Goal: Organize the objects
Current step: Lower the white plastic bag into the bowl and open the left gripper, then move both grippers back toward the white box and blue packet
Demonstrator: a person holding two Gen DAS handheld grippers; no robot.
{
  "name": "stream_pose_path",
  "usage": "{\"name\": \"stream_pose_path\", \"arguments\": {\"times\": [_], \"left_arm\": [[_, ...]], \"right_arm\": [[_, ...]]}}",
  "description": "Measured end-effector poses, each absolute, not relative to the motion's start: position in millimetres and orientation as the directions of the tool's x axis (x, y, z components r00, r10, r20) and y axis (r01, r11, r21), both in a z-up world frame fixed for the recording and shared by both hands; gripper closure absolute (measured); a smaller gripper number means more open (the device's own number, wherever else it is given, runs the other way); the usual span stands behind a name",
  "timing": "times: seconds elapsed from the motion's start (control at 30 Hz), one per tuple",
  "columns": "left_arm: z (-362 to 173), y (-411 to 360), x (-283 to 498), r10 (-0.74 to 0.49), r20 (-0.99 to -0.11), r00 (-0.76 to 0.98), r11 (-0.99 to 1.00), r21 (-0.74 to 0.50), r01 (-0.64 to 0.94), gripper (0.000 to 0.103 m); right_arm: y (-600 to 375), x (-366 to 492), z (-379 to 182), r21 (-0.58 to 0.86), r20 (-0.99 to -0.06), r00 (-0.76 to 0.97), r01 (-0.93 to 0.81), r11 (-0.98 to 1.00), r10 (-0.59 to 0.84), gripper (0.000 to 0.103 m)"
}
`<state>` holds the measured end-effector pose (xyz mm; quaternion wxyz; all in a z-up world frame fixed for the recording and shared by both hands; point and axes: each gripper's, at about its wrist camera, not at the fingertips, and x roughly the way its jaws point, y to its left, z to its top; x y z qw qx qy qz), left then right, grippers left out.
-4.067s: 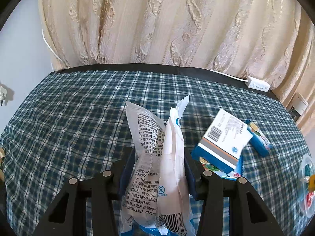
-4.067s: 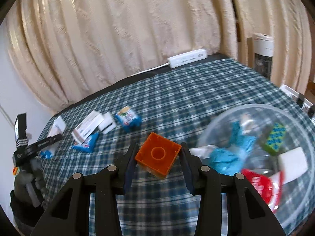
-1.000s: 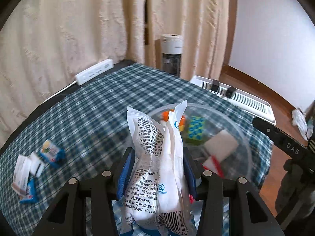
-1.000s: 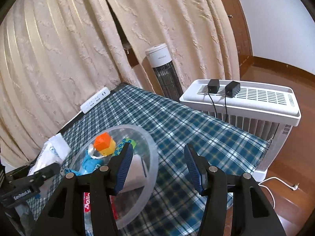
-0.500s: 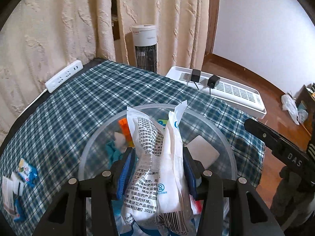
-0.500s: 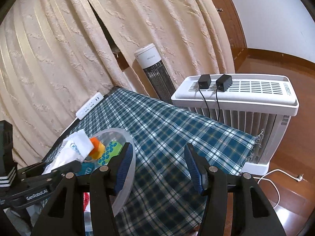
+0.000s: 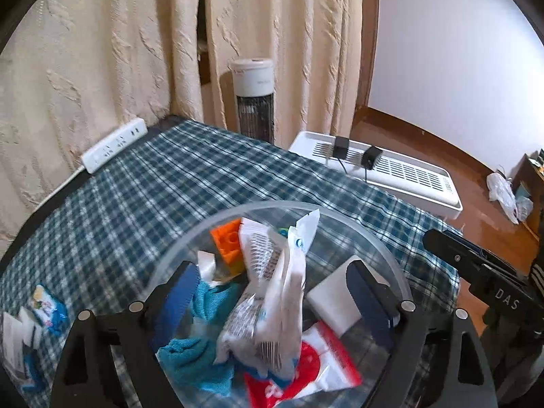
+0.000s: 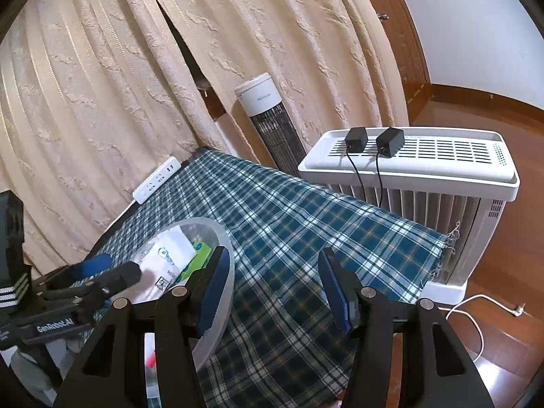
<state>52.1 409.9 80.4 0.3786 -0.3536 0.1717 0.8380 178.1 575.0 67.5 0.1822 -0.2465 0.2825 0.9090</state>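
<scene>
The left gripper [image 7: 272, 292] is hovering over the clear plastic bowl [image 7: 391, 261], and its jaws are opening: the blue pads are standing wide on either side of the white printed packet [image 7: 268, 302], no longer pressing it. The packet looks blurred and is tipping down into the bowl, so the step in hand is, by my reading, the release of this packet.

Inside the bowl are lying an orange brick [image 7: 229, 243], a teal cloth [image 7: 204, 306], a white block [image 7: 335, 301] and a red-and-white pack [image 7: 306, 367]. The bowl is sitting on the checked cloth of the desk [image 7: 170, 183], near its right edge.

To do this well, the left jaws should be kept spread and held above the rim until the packet settles, then lifted straight up so the pads are not dragging it back out.

The right gripper [image 8: 272, 289] is waiting just beside the bowl with nothing between its jaws, which are standing apart over bare cloth. It should be staying clear of the bowl's rim.

A few small blue-and-white packets [image 7: 47, 309] are waiting on the cloth at the far left, probably the next to be collected.
</scene>
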Motion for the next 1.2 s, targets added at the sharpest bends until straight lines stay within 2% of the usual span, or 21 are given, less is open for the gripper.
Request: {"name": "stream_pose_path", "arguments": {"times": [0.23,0.43,0.7,0.9,1.03,1.2], "left_arm": [[89.3,376.3,46.5,0.485,-0.693,-0.533,-0.715,0.037,-0.699,0.0],[89.8,343.1,37.0,0.459,-0.693,-0.556,-0.768,0.004,-0.64,0.0],[83.6,300.8,29.7,0.431,-0.698,-0.572,-0.821,-0.039,-0.57,0.0],[77.5,273.3,26.5,0.413,-0.704,-0.578,-0.848,-0.066,-0.525,0.0],[77.4,258.7,25.9,0.406,-0.702,-0.586,-0.858,-0.072,-0.508,0.0],[79.7,238.1,22.0,0.399,-0.696,-0.597,-0.871,-0.085,-0.484,0.0]], "right_arm": [[562.1,174.7,71.6,0.411,-0.549,-0.817,-0.448,-0.794,0.177,0.047],[547.2,171.5,79.4,0.39,-0.541,-0.824,-0.423,-0.817,0.168,0.042],[518.2,162.2,91.2,0.349,-0.539,-0.831,-0.37,-0.861,0.138,0.04],[489.8,150.5,91.9,0.302,-0.567,-0.819,-0.309,-0.902,0.091,0.038],[472.9,141.4,91.5,0.258,-0.594,-0.801,-0.273,-0.927,0.071,0.032],[455.2,126.7,87.1,0.201,-0.642,-0.764,-0.245,-0.948,0.061,0.032]]}}
